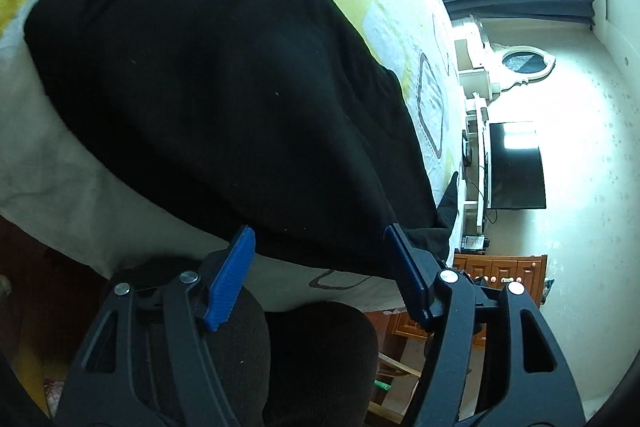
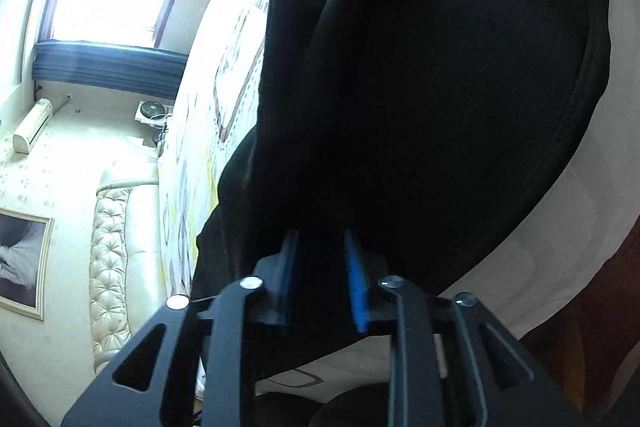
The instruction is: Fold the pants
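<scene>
1. The black pants (image 1: 208, 87) lie on the bed (image 1: 384, 3), near edge overhanging.
2. Left gripper (image 1: 320, 267) gapes wide at that edge, holding nothing.
3. Right gripper (image 2: 320, 279), part open, has cloth between its pads; grip unclear.
4. Likely mid-fold; next, pinch the hem firmly.

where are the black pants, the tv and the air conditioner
black pants (image 1: 208, 99), left wrist view, middle of the fabric
tv (image 1: 516, 167), left wrist view, dark screen
air conditioner (image 2: 34, 125), right wrist view, front of the casing
</scene>
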The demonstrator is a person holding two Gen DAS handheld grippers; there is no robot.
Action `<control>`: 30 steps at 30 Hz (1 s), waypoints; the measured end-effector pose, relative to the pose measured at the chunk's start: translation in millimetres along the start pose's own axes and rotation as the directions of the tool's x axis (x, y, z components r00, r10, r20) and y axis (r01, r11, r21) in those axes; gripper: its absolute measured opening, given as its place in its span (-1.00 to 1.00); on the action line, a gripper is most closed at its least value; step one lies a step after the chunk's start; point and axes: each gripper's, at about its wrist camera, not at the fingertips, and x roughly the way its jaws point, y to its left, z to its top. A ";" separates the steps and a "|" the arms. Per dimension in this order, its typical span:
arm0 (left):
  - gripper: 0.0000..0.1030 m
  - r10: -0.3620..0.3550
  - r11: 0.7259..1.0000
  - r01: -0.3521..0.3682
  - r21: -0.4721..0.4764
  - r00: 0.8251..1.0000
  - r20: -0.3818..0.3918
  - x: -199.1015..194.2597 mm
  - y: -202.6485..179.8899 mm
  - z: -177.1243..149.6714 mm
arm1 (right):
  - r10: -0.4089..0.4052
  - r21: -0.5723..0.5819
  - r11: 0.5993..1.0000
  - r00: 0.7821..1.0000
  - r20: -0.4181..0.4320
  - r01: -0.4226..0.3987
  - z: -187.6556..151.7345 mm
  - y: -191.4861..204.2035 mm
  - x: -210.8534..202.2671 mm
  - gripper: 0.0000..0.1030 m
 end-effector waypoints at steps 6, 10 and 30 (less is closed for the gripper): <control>0.31 0.016 1.000 -0.016 -0.018 1.000 -0.006 21.4 -2.1 -8.6 | 0.016 -0.014 1.000 1.000 -0.009 -0.017 -2.4 13.3 8.7 -0.01; 0.36 0.038 0.999 -0.037 -0.014 0.998 0.047 23.4 -5.1 -11.3 | 0.010 -0.024 1.000 1.000 -0.004 -0.011 1.6 4.3 7.0 -0.01; 0.29 0.036 0.979 -0.005 -0.206 0.988 0.149 12.4 2.0 -17.6 | 0.070 -0.103 0.991 0.993 -0.094 -0.080 -8.1 22.1 26.6 -0.79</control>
